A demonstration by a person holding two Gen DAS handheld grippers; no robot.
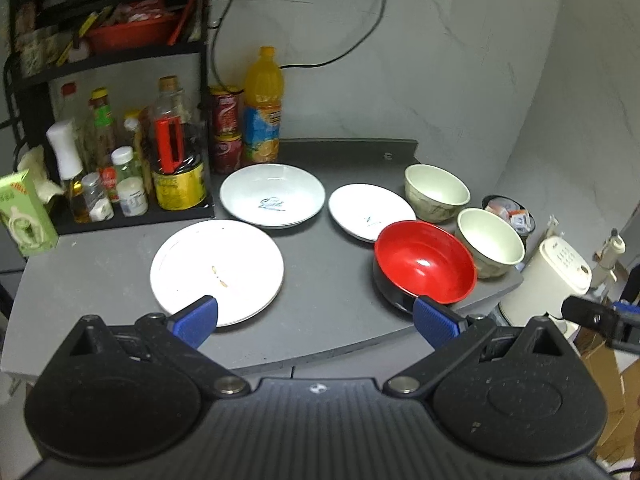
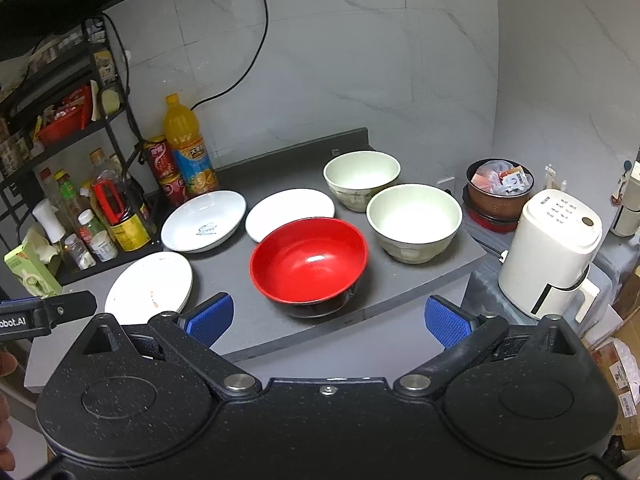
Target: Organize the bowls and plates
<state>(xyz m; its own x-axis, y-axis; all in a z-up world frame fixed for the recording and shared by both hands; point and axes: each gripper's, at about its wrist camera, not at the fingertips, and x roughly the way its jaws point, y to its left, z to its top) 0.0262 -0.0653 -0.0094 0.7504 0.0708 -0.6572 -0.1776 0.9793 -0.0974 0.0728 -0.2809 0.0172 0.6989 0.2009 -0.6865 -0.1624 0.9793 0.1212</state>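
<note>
The red bowl (image 2: 308, 258) stands upright at the front right of the grey desk (image 2: 256, 320), its black outside close to the desk's front edge. Just behind it to the right sit two pale green bowls, the nearer bowl (image 2: 414, 222) close to the right edge and the farther bowl (image 2: 361, 178) behind that; whether the nearer one touches the red bowl is hard to judge from either view. A small white plate (image 2: 290, 210) lies directly behind the red bowl, partly hidden by its rim. To the left of it is a deep white dish (image 2: 204, 220) with blue script, and in front of that a flat white plate (image 1: 218, 270) with a few crumbs, near the front edge.

Between the flat plate and the red bowl runs a bare strip of desk that reaches the front edge. The left tongs (image 1: 316, 320) hang above that strip, blue pads spread wide and holding nothing. The right tongs (image 2: 328, 320) hover before the red bowl, likewise spread and empty.

A rack of bottles (image 1: 132, 168) crowds the back left corner, with an orange drink bottle (image 1: 263, 108) beside it. Beyond the right edge stands a white appliance (image 2: 550, 252).
</note>
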